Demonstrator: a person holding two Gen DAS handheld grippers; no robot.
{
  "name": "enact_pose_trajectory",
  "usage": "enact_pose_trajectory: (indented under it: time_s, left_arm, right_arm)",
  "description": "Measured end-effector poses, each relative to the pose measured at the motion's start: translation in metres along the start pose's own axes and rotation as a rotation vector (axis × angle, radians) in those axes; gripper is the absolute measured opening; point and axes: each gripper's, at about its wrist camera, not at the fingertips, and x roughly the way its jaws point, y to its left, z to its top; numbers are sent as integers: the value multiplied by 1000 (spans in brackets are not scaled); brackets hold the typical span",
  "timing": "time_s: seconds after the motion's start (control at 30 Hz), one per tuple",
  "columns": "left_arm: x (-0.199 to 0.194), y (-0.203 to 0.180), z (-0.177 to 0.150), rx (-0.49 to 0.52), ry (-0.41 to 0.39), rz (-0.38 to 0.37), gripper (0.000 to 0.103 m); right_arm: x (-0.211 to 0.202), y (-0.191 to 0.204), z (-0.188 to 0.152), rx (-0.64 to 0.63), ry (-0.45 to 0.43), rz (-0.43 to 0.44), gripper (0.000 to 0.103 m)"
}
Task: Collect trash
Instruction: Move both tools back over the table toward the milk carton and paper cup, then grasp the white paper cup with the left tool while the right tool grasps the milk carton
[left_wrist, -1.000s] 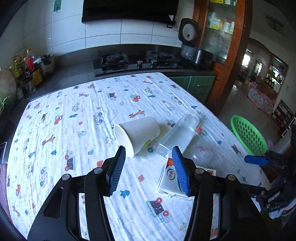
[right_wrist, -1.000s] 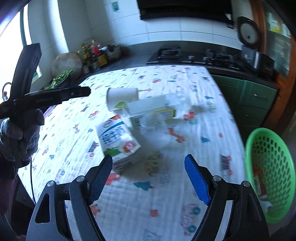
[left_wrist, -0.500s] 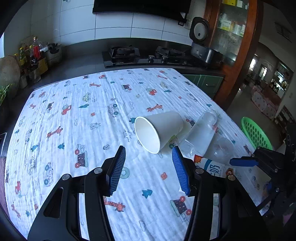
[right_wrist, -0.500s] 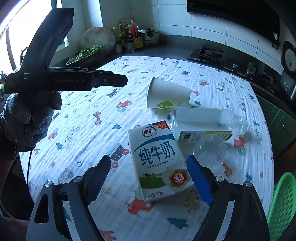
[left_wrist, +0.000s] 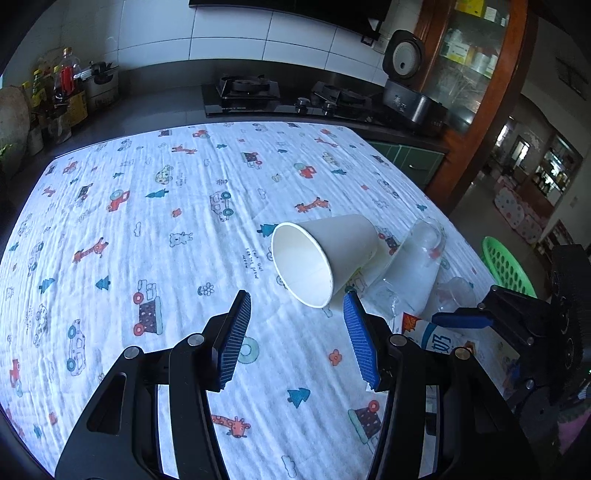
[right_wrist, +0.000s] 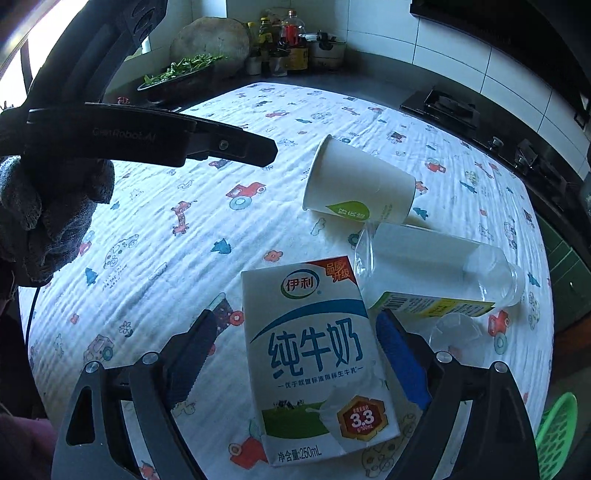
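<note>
A white paper cup (left_wrist: 325, 254) lies on its side on the patterned cloth, mouth toward my left gripper (left_wrist: 295, 325), which is open and just short of it. A clear plastic bottle (left_wrist: 413, 273) lies beside the cup. In the right wrist view, my right gripper (right_wrist: 295, 343) is open and straddles a white and blue milk carton (right_wrist: 314, 365) lying flat; the jaws stand on either side, not closed on it. The cup (right_wrist: 358, 184), the bottle (right_wrist: 436, 262) and a small clear cup (right_wrist: 458, 332) lie beyond.
A green basket (left_wrist: 506, 266) stands off the table's right edge, also in the right wrist view (right_wrist: 557, 432). A yellow-green box (right_wrist: 428, 306) lies under the bottle. A stove (left_wrist: 251, 92), a rice cooker (left_wrist: 406, 88) and bottles (left_wrist: 62, 96) line the counter behind.
My right gripper has moved down and forward over the milk carton, which now sits between its jaws. My left gripper has moved closer to the paper cup's mouth.
</note>
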Motion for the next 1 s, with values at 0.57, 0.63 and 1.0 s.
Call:
enact_pose_trajectory:
  time_s: [0.57,0.63,1.0]
  left_arm:
    - [36,-10,11,-2,23,-79,52]
    - [42,-11,14,-7,27,-92,51]
    - [70,-21,19,-40,43,-173,35]
  right_arm:
    - [-3,-1,-17,55,7,1,67]
    - [-8,-1,-20,68,2,5,67]
    - [-51,-3,-43,146,-57,20,67]
